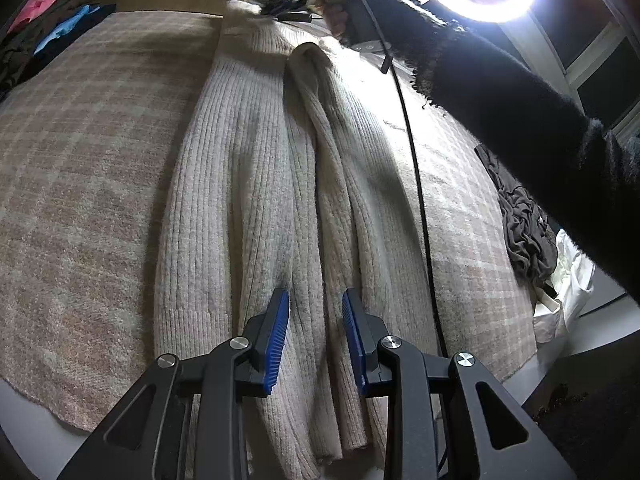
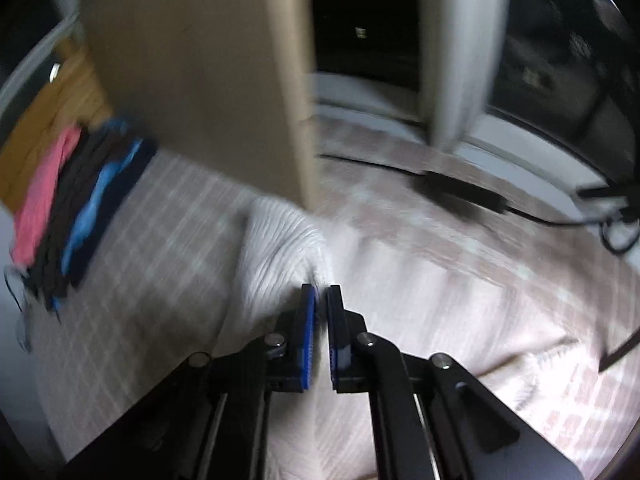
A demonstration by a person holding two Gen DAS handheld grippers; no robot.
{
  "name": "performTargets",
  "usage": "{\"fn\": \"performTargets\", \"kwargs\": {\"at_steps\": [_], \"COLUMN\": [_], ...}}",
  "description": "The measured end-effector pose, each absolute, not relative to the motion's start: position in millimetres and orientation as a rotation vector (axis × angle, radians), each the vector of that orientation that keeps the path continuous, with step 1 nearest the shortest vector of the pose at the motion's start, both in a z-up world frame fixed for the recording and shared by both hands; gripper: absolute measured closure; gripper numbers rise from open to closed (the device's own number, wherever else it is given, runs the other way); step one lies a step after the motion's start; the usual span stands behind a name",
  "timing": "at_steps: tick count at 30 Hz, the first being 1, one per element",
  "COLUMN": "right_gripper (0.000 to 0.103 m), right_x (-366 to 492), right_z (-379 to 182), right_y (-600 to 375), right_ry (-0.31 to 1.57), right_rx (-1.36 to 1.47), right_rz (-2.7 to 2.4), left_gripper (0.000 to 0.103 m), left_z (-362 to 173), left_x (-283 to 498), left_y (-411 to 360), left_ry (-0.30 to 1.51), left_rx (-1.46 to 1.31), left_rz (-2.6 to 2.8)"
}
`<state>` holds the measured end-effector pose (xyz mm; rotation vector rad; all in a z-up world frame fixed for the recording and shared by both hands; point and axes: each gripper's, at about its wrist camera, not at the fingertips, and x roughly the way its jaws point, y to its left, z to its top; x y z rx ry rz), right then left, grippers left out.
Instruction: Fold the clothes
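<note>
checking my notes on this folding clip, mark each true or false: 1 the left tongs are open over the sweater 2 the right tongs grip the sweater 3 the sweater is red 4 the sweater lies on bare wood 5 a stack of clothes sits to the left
1. The left tongs are open over the sweater. True.
2. The right tongs grip the sweater. True: the blue pads are almost closed on a cream knit edge.
3. The sweater is red. False: it is cream ribbed knit.
4. The sweater lies on bare wood. False: it lies on a plaid blanket.
5. A stack of clothes sits to the left. True: pink, dark and blue pieces.
</note>
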<state>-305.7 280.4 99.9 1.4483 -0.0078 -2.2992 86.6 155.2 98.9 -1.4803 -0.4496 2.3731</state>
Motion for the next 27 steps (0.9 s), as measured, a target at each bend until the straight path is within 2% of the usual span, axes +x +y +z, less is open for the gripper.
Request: {"fn": "performTargets", "kwargs": {"at_steps": [1, 5, 6, 13, 18, 21, 23, 25, 26, 27], "right_gripper": [0.102, 0.102, 0.099, 0.097, 0.094, 0.094, 0.094, 0.093, 0.091, 0.084], "right_x": [-307.3, -295.7, -287.6, -231.0, -199.4, -192.4, -180.1, -153.0, -134.2, -115.5], "right_z": [95.1, 92.7, 97.0, 126.7, 105.0, 79.9, 94.8, 120.7, 134.3, 147.9], "right_y": [283.1, 287.9, 287.4, 283.8, 278.8, 272.9, 283.3, 303.6, 316.4, 329.2], "right_ry": [-0.005, -0.002, -0.003, -0.011, -0.021, -0.044, -0.112, -0.154, -0.159, -0.164], "right_rx": [1.461, 1.465, 1.451, 1.359, 1.45, 1.557, 1.554, 1.5, 1.47, 1.44], "right_rz": [-2.322, -2.328, -2.305, -2.141, -2.037, -2.026, -2.066, -2.122, -2.162, -2.202], "left_gripper": [0.077, 0.077, 0.077, 0.077, 0.077, 0.068, 0.068, 0.068, 0.068, 0.068], "left_z": [98.8, 98.4, 98.6, 108.4, 125.0, 108.6, 93.6, 104.0, 110.6, 118.4], "left_x": [86.6, 85.9, 85.8, 91.4, 102.2, 97.5, 93.2, 95.6, 97.0, 99.4], "left_y": [154.8, 154.7, 155.0, 147.7, 141.1, 145.2, 152.6, 151.6, 149.9, 146.3], "left_ry": [-0.449, -0.436, -0.429, -0.492, -0.456, -0.429, -0.405, -0.349, -0.327, -0.308], "left_rx": [-1.479, -1.478, -1.479, -1.422, -1.334, -1.383, -1.403, -1.368, -1.355, -1.336], "left_rz": [2.373, 2.365, 2.364, 2.362, 2.404, 2.339, 2.252, 2.256, 2.246, 2.244]}}
